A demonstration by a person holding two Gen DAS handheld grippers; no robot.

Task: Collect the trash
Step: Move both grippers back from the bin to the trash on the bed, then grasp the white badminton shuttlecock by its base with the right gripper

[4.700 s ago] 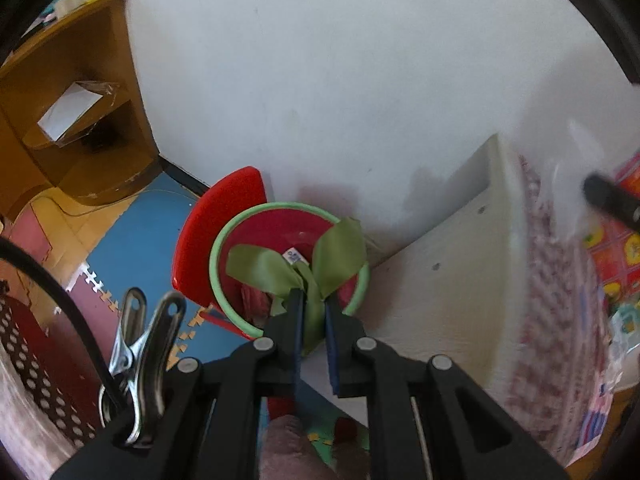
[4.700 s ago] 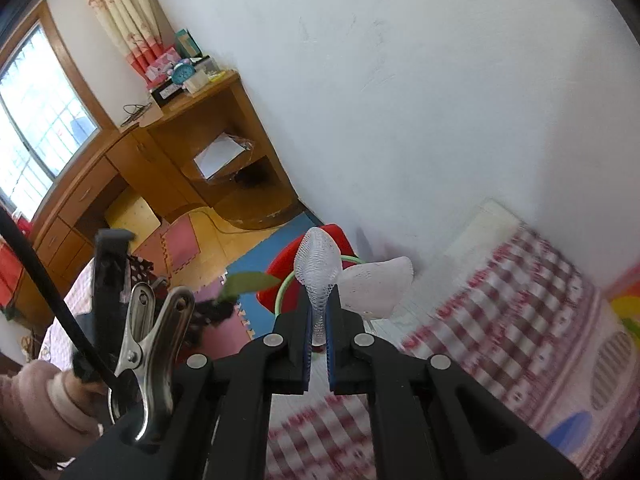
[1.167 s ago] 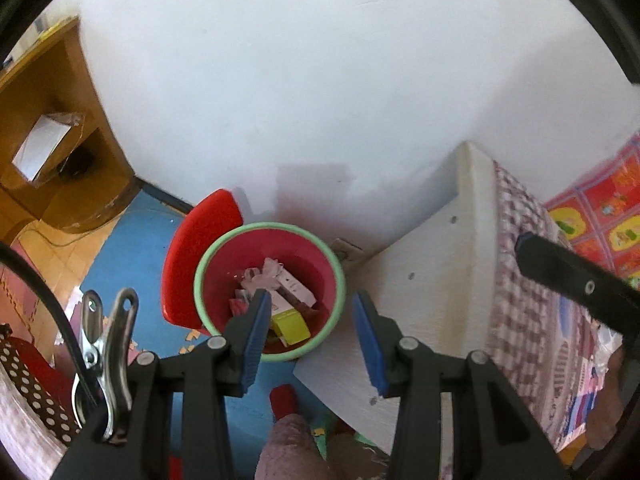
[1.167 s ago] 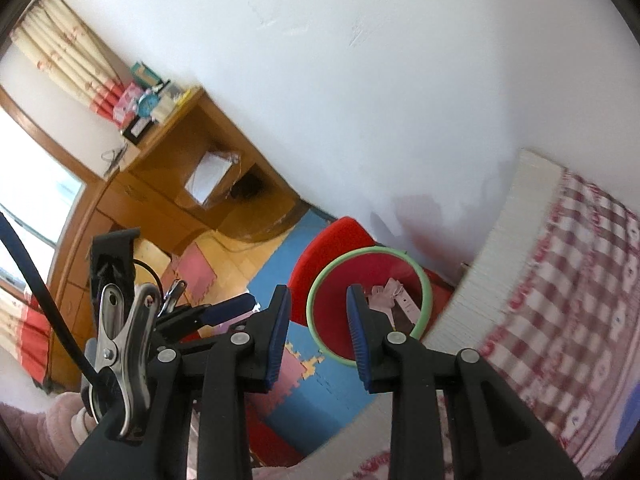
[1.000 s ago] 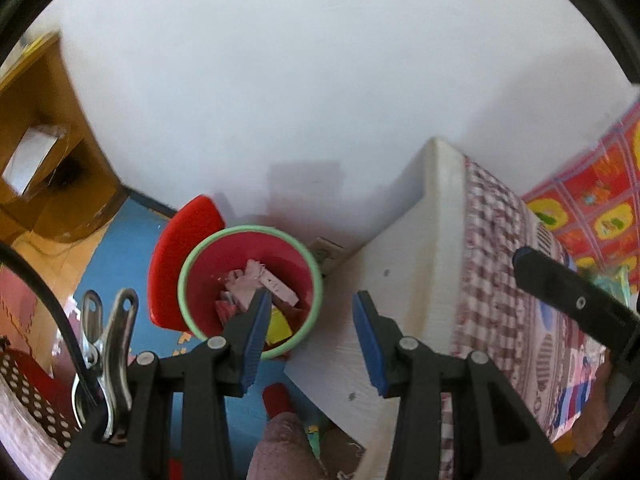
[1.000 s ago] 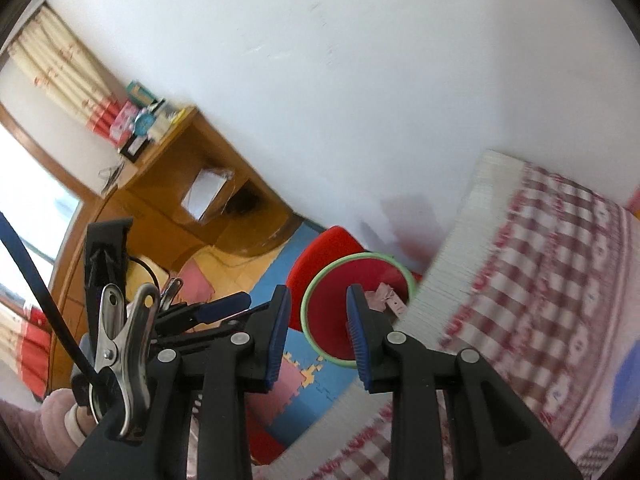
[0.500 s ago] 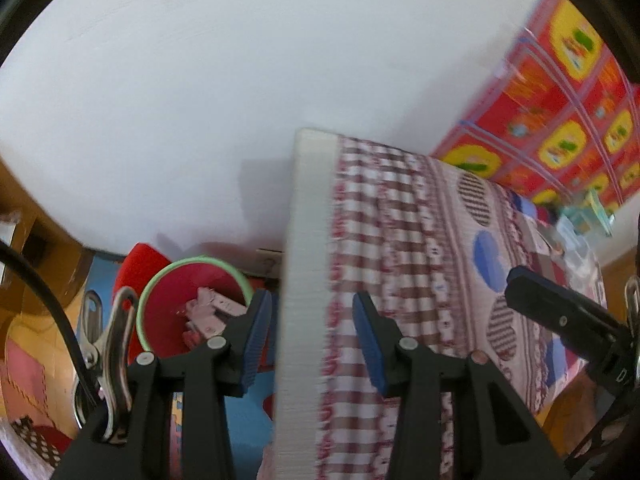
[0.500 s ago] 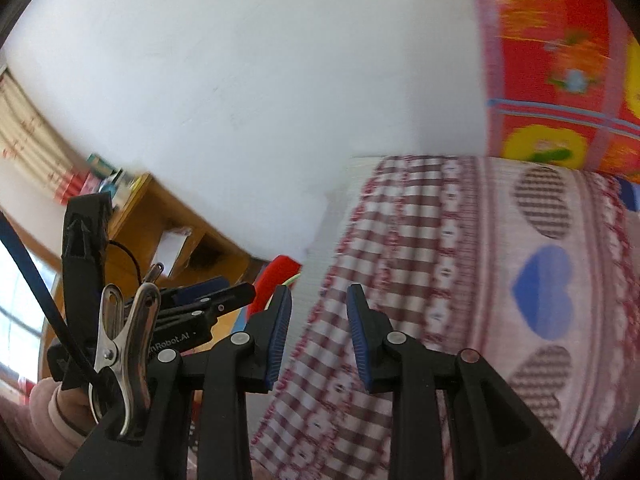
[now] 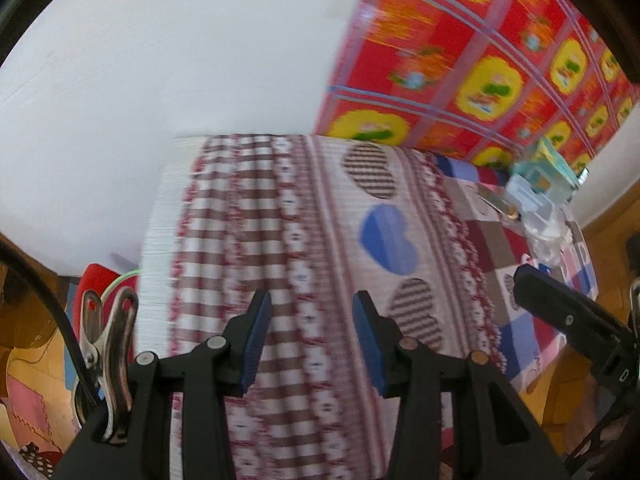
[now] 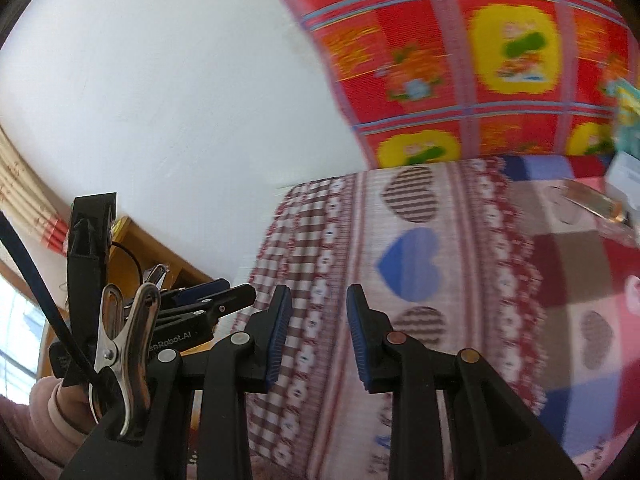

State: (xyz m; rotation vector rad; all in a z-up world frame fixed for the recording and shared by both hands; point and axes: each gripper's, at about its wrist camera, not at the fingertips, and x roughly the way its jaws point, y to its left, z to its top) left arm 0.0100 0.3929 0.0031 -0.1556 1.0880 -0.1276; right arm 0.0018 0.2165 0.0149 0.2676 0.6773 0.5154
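Both grippers hang over a table draped in a patterned cloth (image 9: 320, 216), and neither carries anything. On the left gripper (image 9: 312, 336) the blue pads stand well apart with only checked fabric showing in the gap; on the right gripper (image 10: 316, 332) the pads sit somewhat closer together, yet the gap is likewise bare. A red bin with a green rim (image 9: 108, 284) peeks out far to the left of the left jaws, low beside the table's white edge and mostly hidden by it. Ahead and to the right of both sets of jaws, at the far end of the cloth, lies a blurred cluster of small items (image 9: 536, 196): pale boxes, something teal, clear wrappers; I cannot tell them apart. In the right wrist view the left gripper's black body shows to the left of the jaws, held by a hand in a pink sleeve (image 10: 52, 408). Behind the table hangs a red and yellow printed sheet (image 10: 480, 60) against a white wall (image 9: 160, 80).
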